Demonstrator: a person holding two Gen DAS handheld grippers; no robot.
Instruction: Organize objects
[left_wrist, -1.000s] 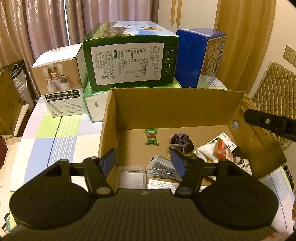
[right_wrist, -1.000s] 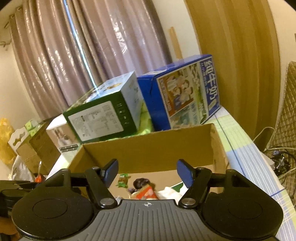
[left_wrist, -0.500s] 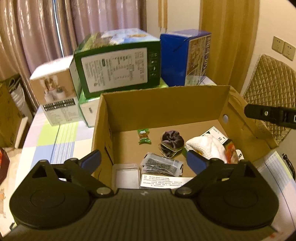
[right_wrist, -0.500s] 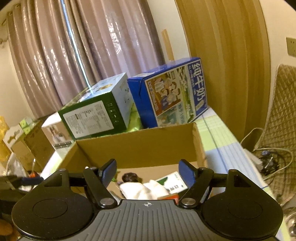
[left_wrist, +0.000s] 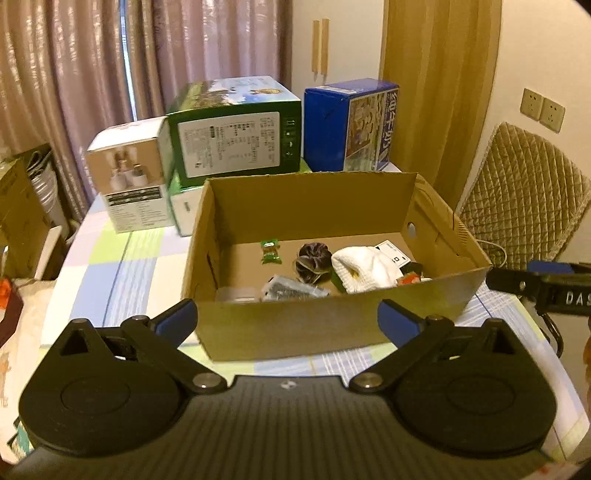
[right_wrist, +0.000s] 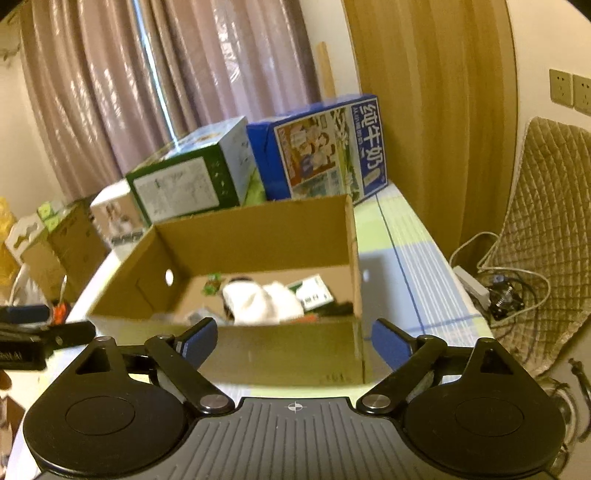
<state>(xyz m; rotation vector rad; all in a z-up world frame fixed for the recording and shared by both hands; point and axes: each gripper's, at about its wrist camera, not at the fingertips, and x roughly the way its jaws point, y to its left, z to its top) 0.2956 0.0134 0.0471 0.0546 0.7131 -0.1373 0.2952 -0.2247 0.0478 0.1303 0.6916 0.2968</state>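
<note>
An open cardboard box (left_wrist: 306, 325) sits on the table (left_wrist: 122, 266), which is covered in a checked cloth, and everything else can be placed from that box. Both grippers hang on its near side, in front of its front wall: the left gripper (left_wrist: 287, 320) has its blue-tipped fingers spread wide with nothing between them, and the right gripper (right_wrist: 293, 341), off toward the box's right front corner, is spread just as wide and is also empty. Inside the box, on its floor, lie a small green-wrapped candy (left_wrist: 270, 252) toward the back, a dark purple scrunchie (left_wrist: 313, 256) just beside it, a white cloth (left_wrist: 364, 269) bunched toward the right wall, a white card (left_wrist: 393, 254) poking out behind the cloth, and a clear packet of dark bits (left_wrist: 291, 288) near the front wall. Behind the box stand a green carton (left_wrist: 236, 133), a blue milk carton (left_wrist: 351, 123) and, further left, a white product box (left_wrist: 129, 181). To the right of the box, off the table, stands a quilted chair (left_wrist: 524, 192).
</note>
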